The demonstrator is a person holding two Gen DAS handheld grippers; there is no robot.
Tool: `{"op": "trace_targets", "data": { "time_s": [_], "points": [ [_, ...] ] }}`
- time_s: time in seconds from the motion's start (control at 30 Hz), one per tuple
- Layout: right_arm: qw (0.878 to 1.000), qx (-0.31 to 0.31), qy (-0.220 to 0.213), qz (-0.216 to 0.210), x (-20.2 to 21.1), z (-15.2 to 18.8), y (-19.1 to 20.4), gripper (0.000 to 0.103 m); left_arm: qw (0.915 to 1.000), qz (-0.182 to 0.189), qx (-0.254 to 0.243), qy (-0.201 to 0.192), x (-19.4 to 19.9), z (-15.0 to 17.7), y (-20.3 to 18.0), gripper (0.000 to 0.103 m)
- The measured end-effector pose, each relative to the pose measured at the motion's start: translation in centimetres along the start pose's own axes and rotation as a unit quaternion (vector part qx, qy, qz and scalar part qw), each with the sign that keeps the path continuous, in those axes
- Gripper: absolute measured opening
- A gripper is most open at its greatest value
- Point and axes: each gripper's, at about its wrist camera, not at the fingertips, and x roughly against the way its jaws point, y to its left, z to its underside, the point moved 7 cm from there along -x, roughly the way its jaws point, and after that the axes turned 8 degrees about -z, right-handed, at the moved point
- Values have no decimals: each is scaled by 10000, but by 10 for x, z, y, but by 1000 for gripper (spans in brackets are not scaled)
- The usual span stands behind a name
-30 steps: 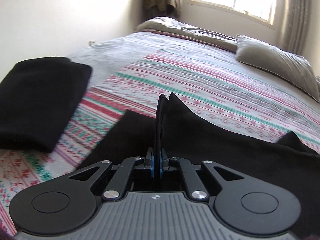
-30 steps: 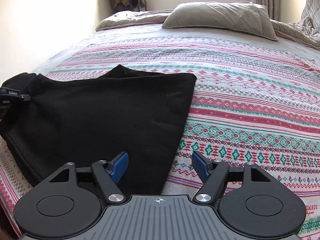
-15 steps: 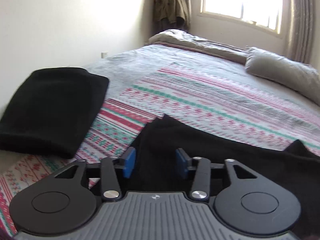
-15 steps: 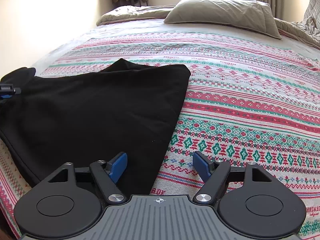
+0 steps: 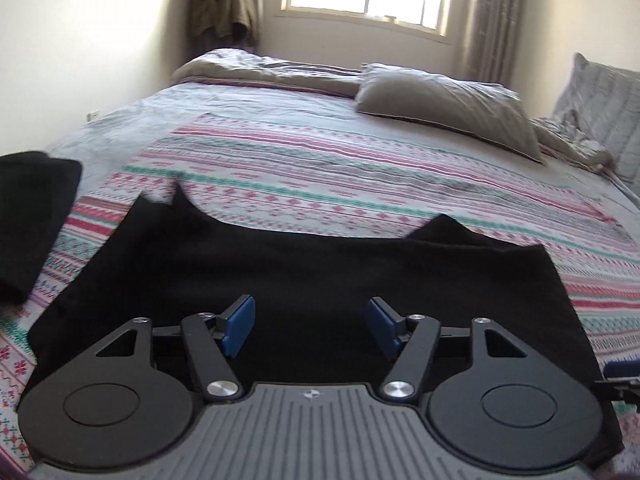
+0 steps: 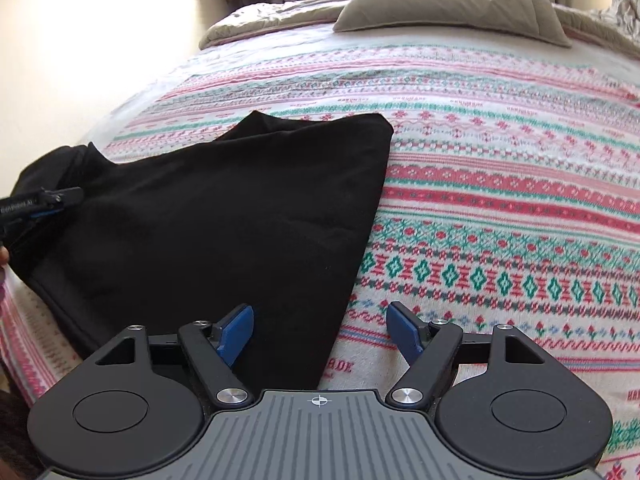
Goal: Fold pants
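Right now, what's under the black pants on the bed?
The black pants lie flat on the striped patterned blanket, which shows all around them. Anything else beneath is covered by the cloth.

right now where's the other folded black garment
In the left wrist view, the folded black garment lies at the far left edge on the patterned bedspread, left of the black pants and apart from them.

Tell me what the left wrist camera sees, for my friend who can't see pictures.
Black pants lie folded on a striped bedspread, under the open left gripper, which holds nothing. A grey pillow sits farther back.
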Motion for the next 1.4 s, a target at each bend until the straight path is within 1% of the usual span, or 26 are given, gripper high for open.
{"op": "trace_targets", "data": {
  "time_s": [0.07, 0.13, 0.2, 0.23, 0.3, 0.37, 0.43, 0.57, 0.6, 0.7, 0.77, 0.87, 0.97, 1.03, 1.1, 1.27, 1.33, 1.4],
  "points": [
    [9999, -107, 64, -117, 2, 2, 1, 74, 9998, 139, -140, -14, 3, 4, -13, 72],
    [9993, -230, 124, -257, 4, 4, 2, 72, 9991, 338, -273, 1, 4, 9, -28, 75],
    [9984, -294, 232, -414, 5, 7, 6, 65, 9977, 544, -408, 45, 6, 15, -42, 81],
    [9980, -310, 285, -476, 6, 9, 7, 63, 9968, 636, -484, 64, 6, 19, -49, 82],
    [9969, -309, 415, -594, 6, 13, 12, 55, 9944, 806, -672, 109, 7, 27, -64, 85],
    [9954, -379, 523, -713, 7, 18, 14, 54, 9914, 972, -866, 146, 7, 35, -77, 87],
    [9946, -405, 577, -756, 8, 21, 15, 51, 9876, 1135, -1071, 175, 7, 42, -89, 89],
    [9919, -572, 700, -893, 12, 26, 12, 40, 9794, 1343, -1499, 174, 8, 57, -110, 90],
    [9903, -668, 746, -965, 13, 27, 10, 36, 9774, 1368, -1599, 187, 7, 60, -115, 90],
    [9836, -945, 910, -1238, 13, 32, 6, 30, 9705, 1502, -1870, 221, 8, 69, -126, 90],
    [9806, -1062, 924, -1367, 14, 33, 4, 26, 9647, 1643, -2046, 201, 13, 75, -130, 90],
    [9734, -1362, 842, -1638, 20, 31, 1, 21, 9554, 1885, -2271, 64, 26, 78, -138, 90],
    [9658, -1588, 672, -1936, 29, 25, -1, 18, 9459, 2194, -2388, -67, 36, 81, -149, 90],
    [9608, -1685, 564, -2126, 35, 19, 1, 18, 9413, 2332, -2436, -132, 38, 82, -156, 90],
    [9601, -1697, 509, -2163, 35, 14, 2, 18, 9378, 2444, -2458, -179, 40, 81, -159, 90],
    [9577, -1759, 465, -2228, 30, 5, 2, 18, 9266, 2868, -2429, -119, 45, 83, -167, 90],
    [9555, -1819, 427, -2284, 27, 0, 3, 18, 9234, 2901, -2508, -165, 48, 86, -171, 90],
    [9527, -1882, 384, -2355, 26, -4, 3, 18, 9222, 2900, -2551, -170, 49, 90, -175, 90]
  ]
}}
